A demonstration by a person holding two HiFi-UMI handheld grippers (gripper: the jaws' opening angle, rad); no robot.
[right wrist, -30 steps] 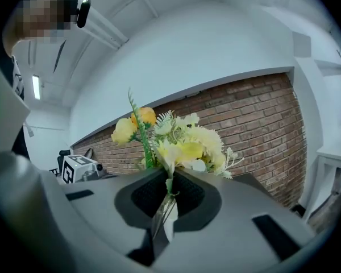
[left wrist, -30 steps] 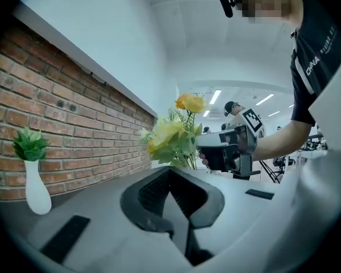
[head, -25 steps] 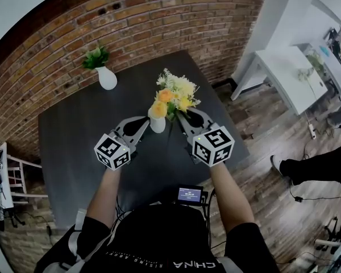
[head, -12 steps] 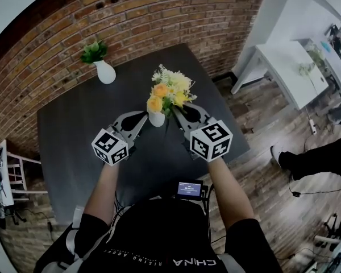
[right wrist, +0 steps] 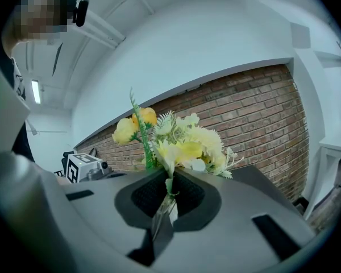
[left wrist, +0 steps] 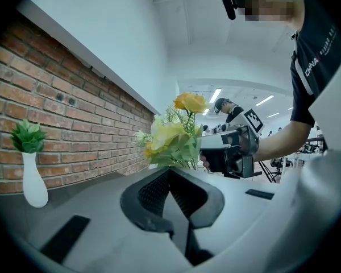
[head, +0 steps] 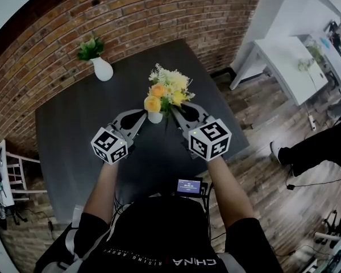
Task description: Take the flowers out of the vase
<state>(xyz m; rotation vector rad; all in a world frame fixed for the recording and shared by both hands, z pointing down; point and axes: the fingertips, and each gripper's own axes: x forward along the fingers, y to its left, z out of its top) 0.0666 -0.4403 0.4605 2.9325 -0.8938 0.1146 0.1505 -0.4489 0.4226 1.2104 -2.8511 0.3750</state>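
A bunch of yellow, orange and white flowers [head: 166, 91] stands in a small white vase [head: 155, 117] in the middle of the dark table [head: 74, 129]. My right gripper [head: 171, 109] comes in from the right, shut on the green stems [right wrist: 166, 201] just under the blooms [right wrist: 184, 144]. My left gripper [head: 143, 116] lies level at the vase's left side. Its jaws are shut with nothing between them, as the left gripper view [left wrist: 170, 174] shows. There the vase is hidden behind the jaws and only the flowers [left wrist: 170, 141] rise above them.
A second white vase with a green plant [head: 101, 68] stands at the table's far left, near the brick wall [head: 131, 21]. A white table [head: 284, 67] stands on the wooden floor to the right. Another person's leg [head: 318, 152] shows at the right edge.
The head view has shifted slightly. Both grippers, the flowers and the vase keep their places relative to one another.
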